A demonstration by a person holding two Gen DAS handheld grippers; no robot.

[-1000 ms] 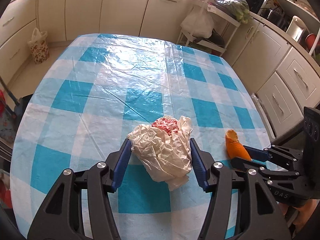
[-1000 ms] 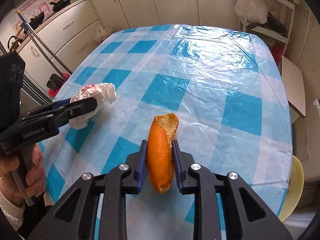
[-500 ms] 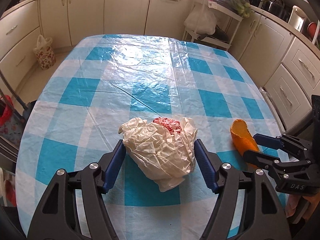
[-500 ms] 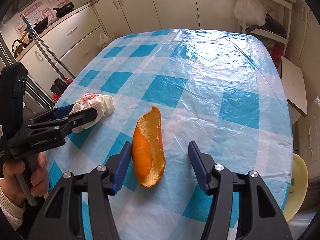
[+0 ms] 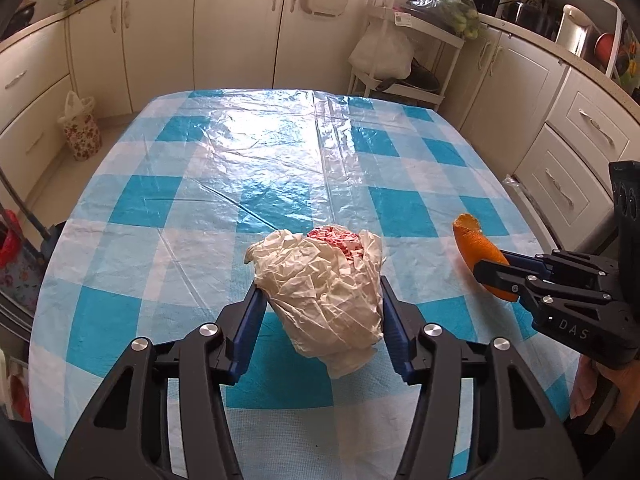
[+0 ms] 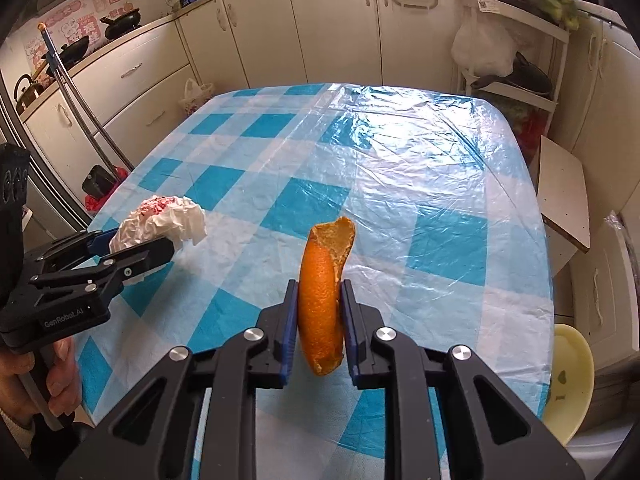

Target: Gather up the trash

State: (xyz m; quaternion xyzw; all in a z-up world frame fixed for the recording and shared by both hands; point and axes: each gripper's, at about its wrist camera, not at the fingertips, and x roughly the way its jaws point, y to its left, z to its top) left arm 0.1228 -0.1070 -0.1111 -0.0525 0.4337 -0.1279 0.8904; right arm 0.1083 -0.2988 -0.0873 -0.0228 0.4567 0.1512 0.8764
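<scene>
The left gripper [image 5: 320,312] — stamped "GenRobot.AI" — is closing, squeezing the crumpled paper wad [image 5: 324,288]. The right gripper [image 6: 320,316], marked "DAS", is closing too, pinching the orange peel [image 6: 324,296].

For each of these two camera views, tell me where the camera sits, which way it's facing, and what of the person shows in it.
Left wrist: sits on the left gripper, looking forward and down over the checked table at the crumpled paper wad between its pads; a hand holding the right gripper's handle shows at the right edge.
Right wrist: sits on the right gripper, looking forward and down at the orange peel it clamps; a hand on the left gripper's handle shows at the left edge.
Shared: table, wad, peel, the other gripper, and the white cabinets.
</scene>
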